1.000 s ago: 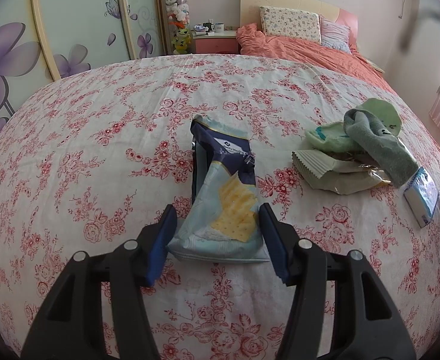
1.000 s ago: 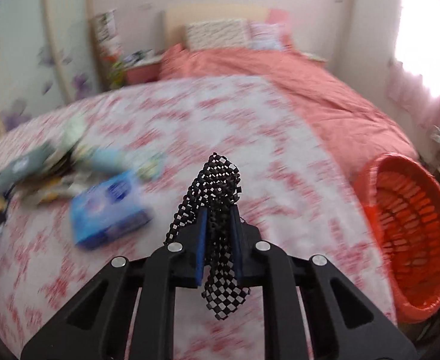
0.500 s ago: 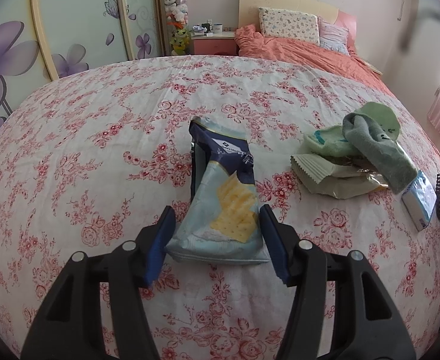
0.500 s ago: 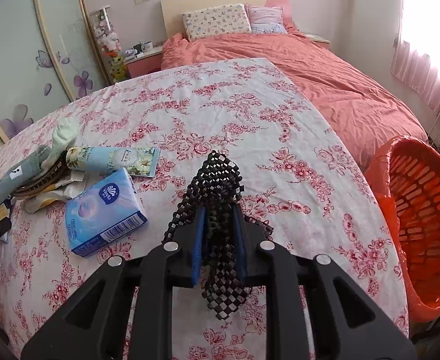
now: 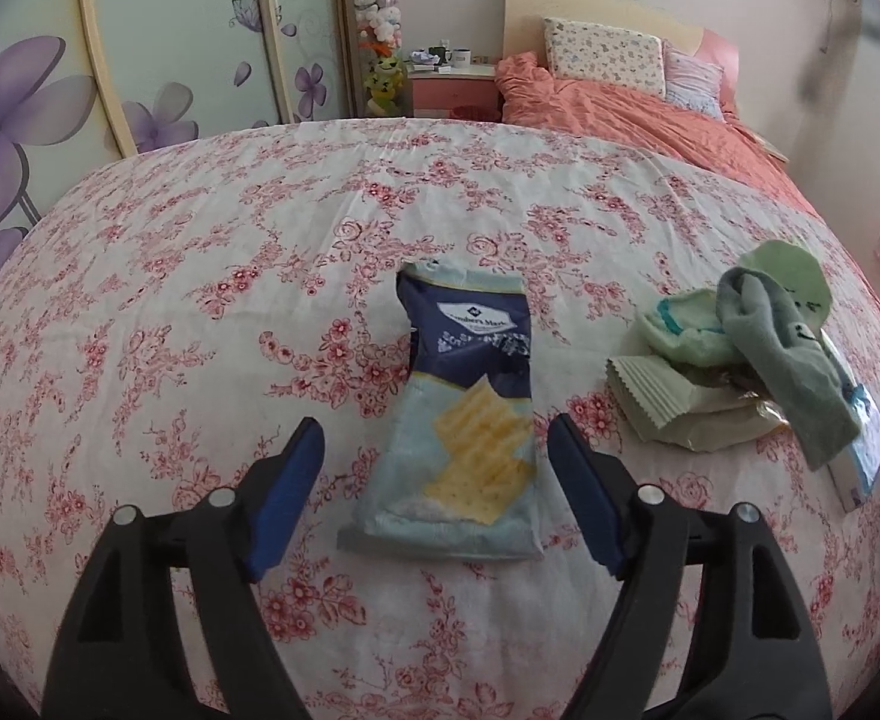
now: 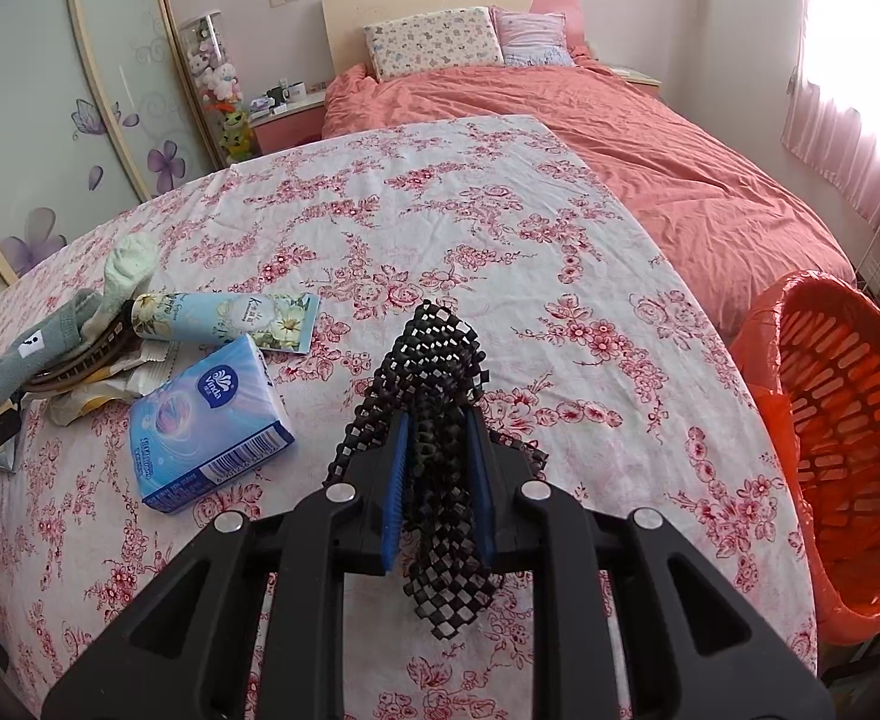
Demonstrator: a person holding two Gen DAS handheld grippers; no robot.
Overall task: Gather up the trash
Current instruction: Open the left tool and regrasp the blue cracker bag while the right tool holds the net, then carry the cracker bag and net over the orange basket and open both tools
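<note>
Left jaws let go
Your left gripper (image 5: 437,450) is opening; its pads now stand clear of the cracker packet (image 5: 460,414) they squeezed earlier.

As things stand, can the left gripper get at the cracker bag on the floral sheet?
Probably yes. The left gripper straddles the cracker bag, its jaws opening, with the pads clear of both sides and nothing lying over the bag.

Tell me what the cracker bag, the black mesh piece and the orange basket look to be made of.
Cracker bag: thin plastic film, slightly glossy, judging by its crinkles and crimped end.
Black mesh piece: probably soft rubber or foam netting, matte; it droops and bunches between the right tongs.
Orange basket: rigid moulded plastic with slotted walls, apparently lined with a thin orange plastic bag bunched at the rim.
</note>
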